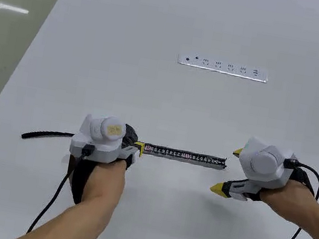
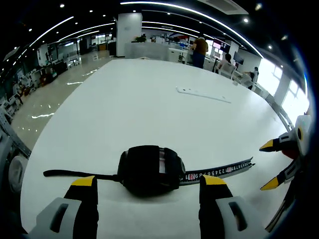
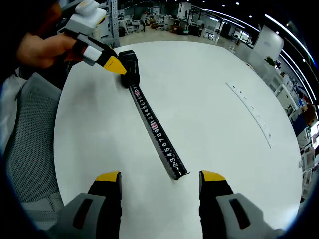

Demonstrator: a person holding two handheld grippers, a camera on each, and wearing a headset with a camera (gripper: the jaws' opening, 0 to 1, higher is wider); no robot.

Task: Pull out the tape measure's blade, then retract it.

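Note:
The black tape measure case lies on the white table between the wide-apart jaws of my left gripper. A gap shows on each side of the case, so that gripper is open. In the head view the case peeks out just right of the left gripper. Its blade lies pulled out flat to the right, numbers up. The blade's end hook rests just ahead of my right gripper, which stands open with nothing gripped. The right gripper sits at the blade's end.
A white power strip lies farther back on the table. The case's black strap trails left toward the table's left edge. A grey mesh chair stands beside the table. Cables hang from both grippers.

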